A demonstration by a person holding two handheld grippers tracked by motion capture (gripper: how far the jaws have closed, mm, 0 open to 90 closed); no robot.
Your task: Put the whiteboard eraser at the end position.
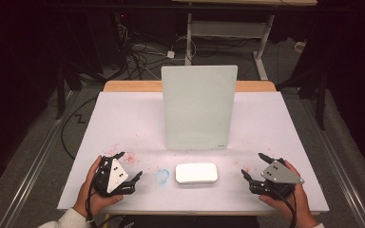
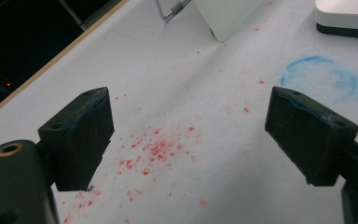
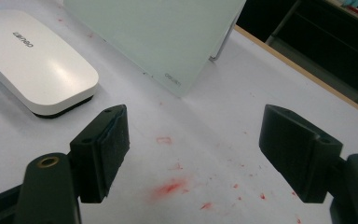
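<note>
I hold both claws low over the white table (image 1: 123,123), one at each near corner, and nothing is in hand yet. My left gripper (image 1: 132,166) stands with its jaws spread wide and empty; in the left gripper view the gap between them frames a scatter of red specks (image 2: 156,151) on the bare surface. My right gripper (image 1: 253,166) is just as wide and just as empty, with a red smear (image 3: 170,188) lying between its jaws in the right gripper view.

The white eraser (image 1: 196,173) lies flat on the table between my two claws, apart from both, a little nearer the front edge than the upright glass board (image 1: 198,107) that leans on its stand behind it. A faint blue ring (image 1: 161,176) sits just to the eraser's left.

As I judge it, the work has not started: the eraser is untouched, the board looks blank (I can make out no marks on it from here), and the stains remain on the table. Everything is left to do: reaching in, closing on the eraser, lifting it and wiping.
</note>
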